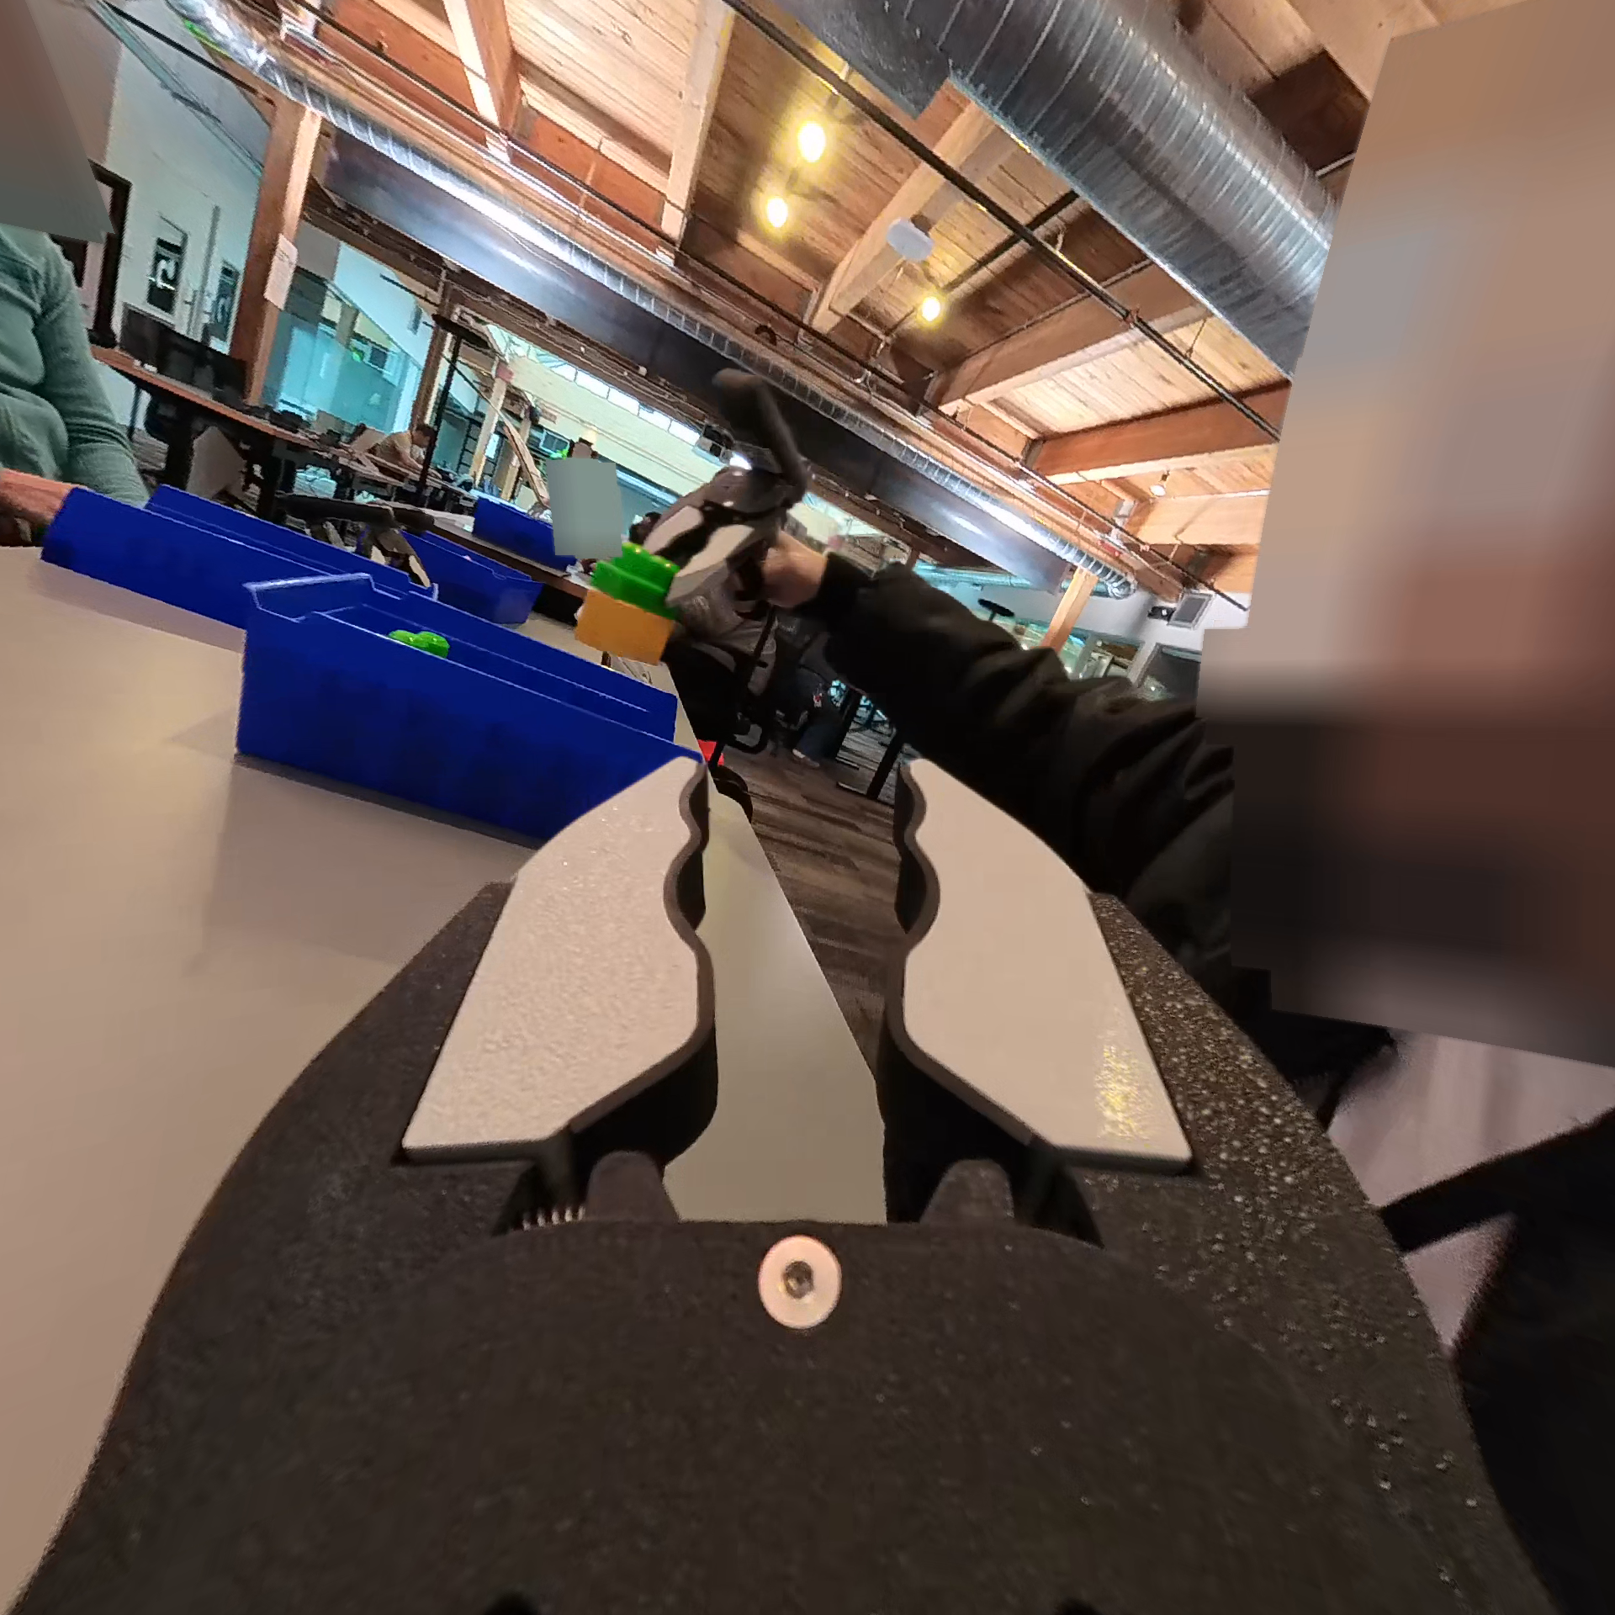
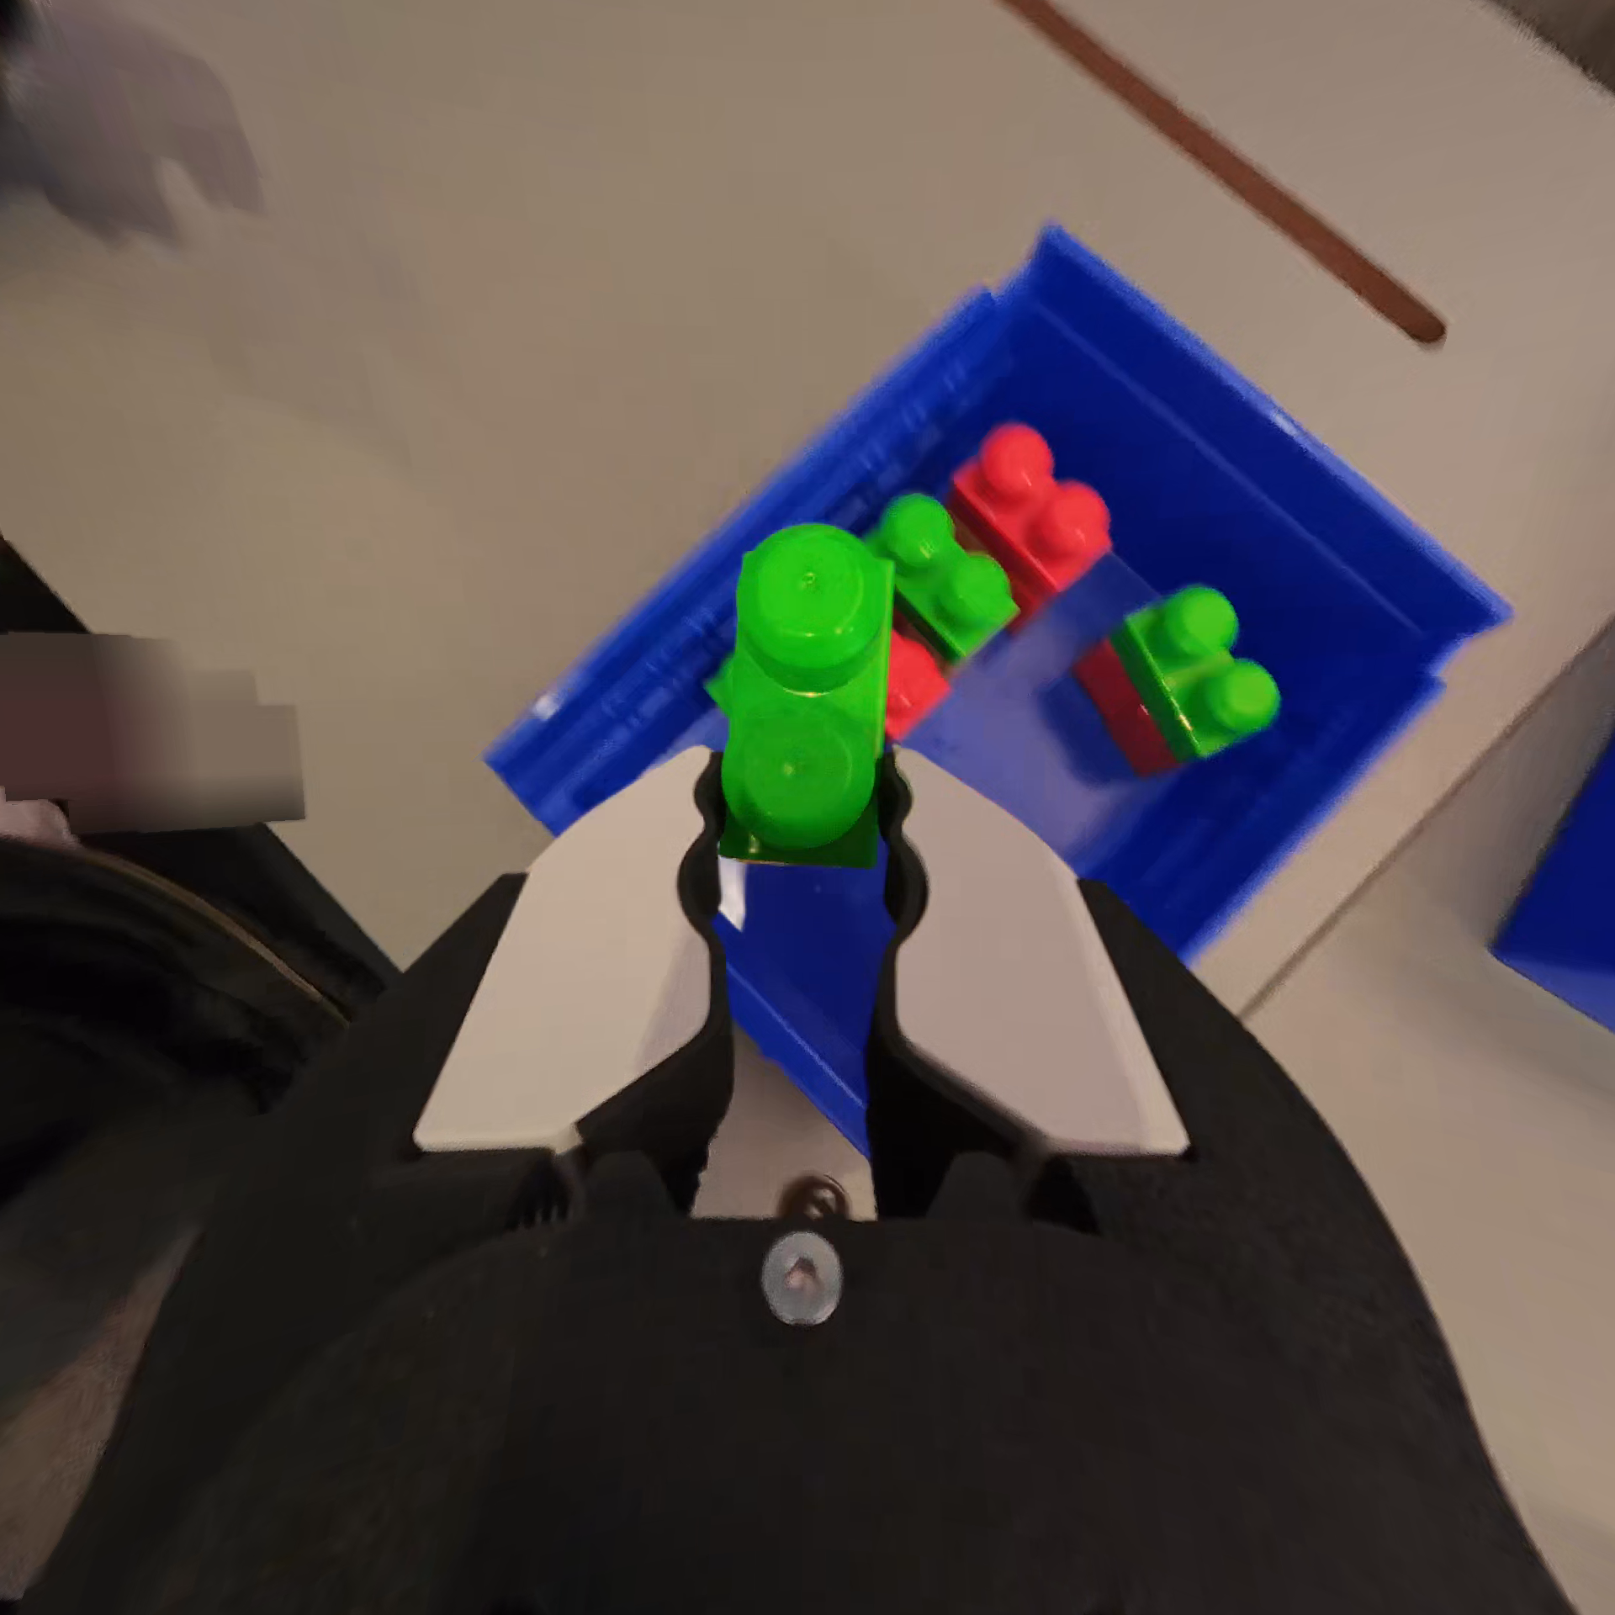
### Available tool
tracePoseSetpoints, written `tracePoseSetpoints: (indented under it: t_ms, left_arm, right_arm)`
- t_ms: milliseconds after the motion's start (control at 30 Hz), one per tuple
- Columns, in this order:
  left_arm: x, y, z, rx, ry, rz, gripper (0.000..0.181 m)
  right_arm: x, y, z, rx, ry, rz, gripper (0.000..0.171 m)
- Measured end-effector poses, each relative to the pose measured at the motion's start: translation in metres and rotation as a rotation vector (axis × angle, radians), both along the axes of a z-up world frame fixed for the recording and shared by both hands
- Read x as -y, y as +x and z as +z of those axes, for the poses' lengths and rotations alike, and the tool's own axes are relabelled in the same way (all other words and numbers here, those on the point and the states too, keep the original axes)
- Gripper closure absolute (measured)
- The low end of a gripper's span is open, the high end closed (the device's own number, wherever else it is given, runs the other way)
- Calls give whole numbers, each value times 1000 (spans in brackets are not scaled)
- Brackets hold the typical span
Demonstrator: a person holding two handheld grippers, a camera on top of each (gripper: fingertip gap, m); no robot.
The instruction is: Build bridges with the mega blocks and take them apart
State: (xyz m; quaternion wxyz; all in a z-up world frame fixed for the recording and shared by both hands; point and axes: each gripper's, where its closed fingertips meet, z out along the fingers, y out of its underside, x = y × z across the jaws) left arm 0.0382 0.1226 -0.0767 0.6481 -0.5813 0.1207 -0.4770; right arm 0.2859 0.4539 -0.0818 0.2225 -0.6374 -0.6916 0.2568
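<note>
Green plastic filled the mouth of the right gripper (image 2: pixel 800 808): its grey-faced fingers (image 2: pixel 612 944) were clamped on the near end of a bright green two-stud mega block (image 2: pixel 808 699), held in the air above the open blue plastic bin (image 2: pixel 1267 393). From the left wrist view that same green block (image 1: pixel 636 581) sat pressed onto an orange-yellow block (image 1: pixel 622 631), so the right gripper carried a two-block stack, well above the pale grey table (image 1: pixel 131 874). Below it, inside the bin, lay loose red and green blocks: a red two-stud block (image 2: pixel 1031 516), a smaller green one (image 2: pixel 944 577) beside it, and a green-on-red pair (image 2: pixel 1188 682) tilted nearer the far wall. The left gripper (image 1: pixel 800 839) hung low by the table's edge with its jaws apart and nothing between them. Judged from this, the step in hand was a drop into the bin during dismantling, or a split of the stack first. To do it well, the stack should be lowered closer to the bin floor over its bare patch before the fingers part, so the blocks do not bounce off their neighbours; if splitting, the idle left gripper should grasp the orange-yellow block squarely on its flat sides.
</note>
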Motion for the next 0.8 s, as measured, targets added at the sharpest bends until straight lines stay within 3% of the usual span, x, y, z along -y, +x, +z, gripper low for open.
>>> tracePoseSetpoints:
  t_ms: [400,567,800]
  left_arm:
    - [-29,-3,-5,-46,-16,107,145]
    - [-42,2,-12,-57,-47,122,145]
    - [-56,10,-11,-74,-44,107,145]
  right_arm:
    - [-97,-28,-96,192,122,283,137]
    - [-101,-41,-111,251,171,411,137]
    - [-111,-43,-124,328,237,440,137]
